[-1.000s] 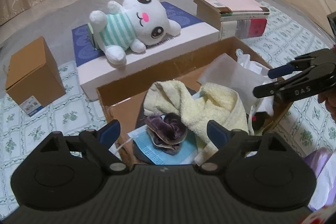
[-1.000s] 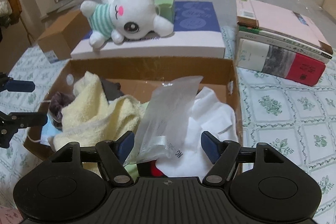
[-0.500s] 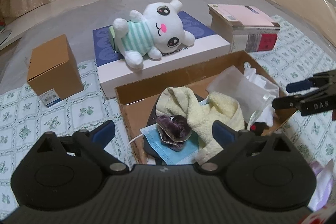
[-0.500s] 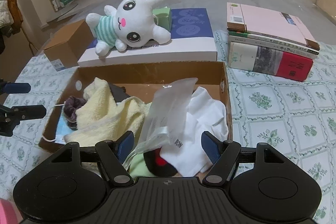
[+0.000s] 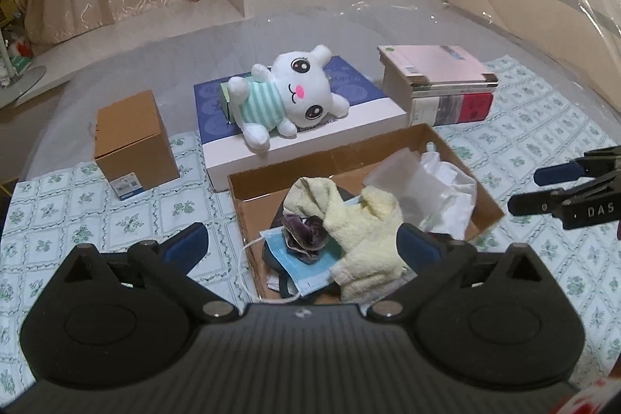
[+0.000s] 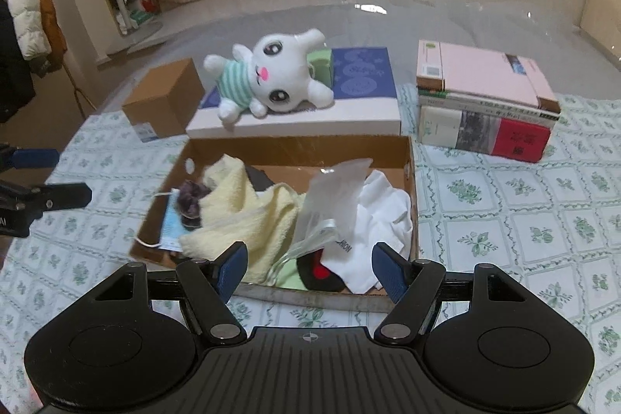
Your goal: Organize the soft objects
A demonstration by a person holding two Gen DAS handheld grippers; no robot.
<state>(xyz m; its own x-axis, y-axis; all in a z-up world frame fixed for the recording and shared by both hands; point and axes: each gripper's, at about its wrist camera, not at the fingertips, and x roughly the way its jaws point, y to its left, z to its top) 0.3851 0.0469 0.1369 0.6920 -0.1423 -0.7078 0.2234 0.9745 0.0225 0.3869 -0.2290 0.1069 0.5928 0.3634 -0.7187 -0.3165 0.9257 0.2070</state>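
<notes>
Both tongs have risen and drawn back from the cardboard tray (image 6: 411, 189) since a second ago, so more of the patterned surface (image 6: 524, 220) now shows around it. The left tongs (image 5: 300, 243) have spread wider and stand apart with nothing between them; the right tongs (image 6: 310, 264) also stand apart and empty, above the tray's near edge. Inside the tray lie a yellow towel (image 6: 256, 216), a purple scrunchie (image 5: 306, 233) on a blue face mask (image 5: 306, 270), a clear plastic bag (image 6: 333, 196) and a white garment (image 6: 380, 220). Beyond the tray, a white plush toy (image 5: 291, 96) in a striped shirt lies on a flat blue-and-white box (image 5: 349, 119), with a small cardboard box (image 5: 132, 142) to the left and stacked books (image 6: 485, 103) to the right.
</notes>
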